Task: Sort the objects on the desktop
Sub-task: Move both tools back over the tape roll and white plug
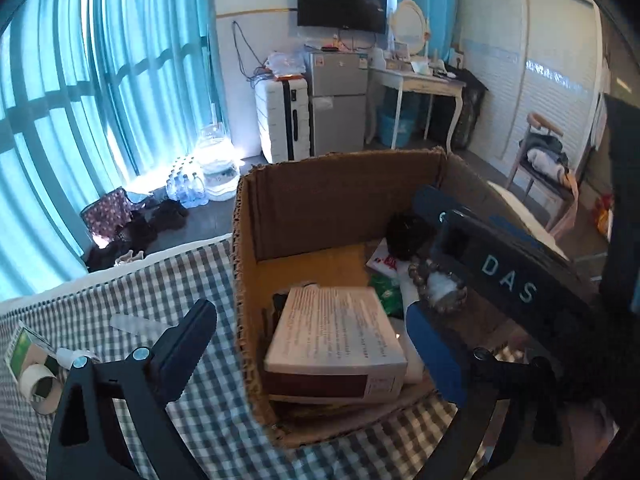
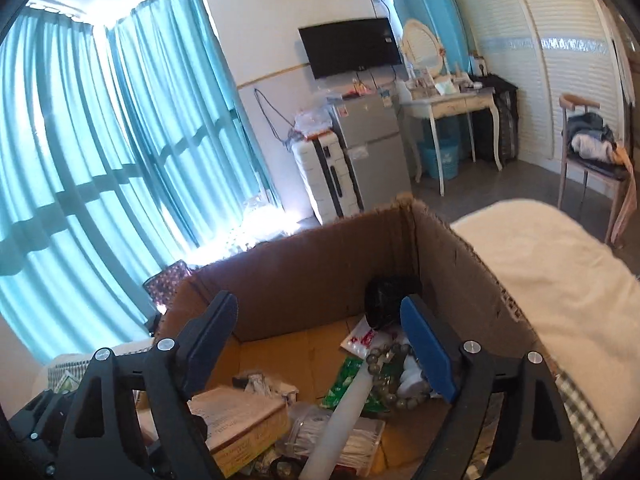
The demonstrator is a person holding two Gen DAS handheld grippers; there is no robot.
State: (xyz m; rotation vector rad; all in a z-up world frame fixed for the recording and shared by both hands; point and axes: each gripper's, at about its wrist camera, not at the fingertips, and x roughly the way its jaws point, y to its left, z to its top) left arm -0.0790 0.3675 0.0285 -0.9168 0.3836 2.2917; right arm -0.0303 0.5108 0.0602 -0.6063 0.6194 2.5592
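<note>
Left wrist view: the left gripper (image 1: 316,344) stands wide and empty over the cardboard box (image 1: 336,196); a tape roll (image 1: 40,388) (light, stiff) waits at eight o'clock on the checked cloth (image 1: 200,420), best pinched across its ring.

Right wrist view: the right gripper (image 2: 320,344), released, hovers above a bead bracelet (image 2: 384,376) at five o'clock inside the box.
</note>
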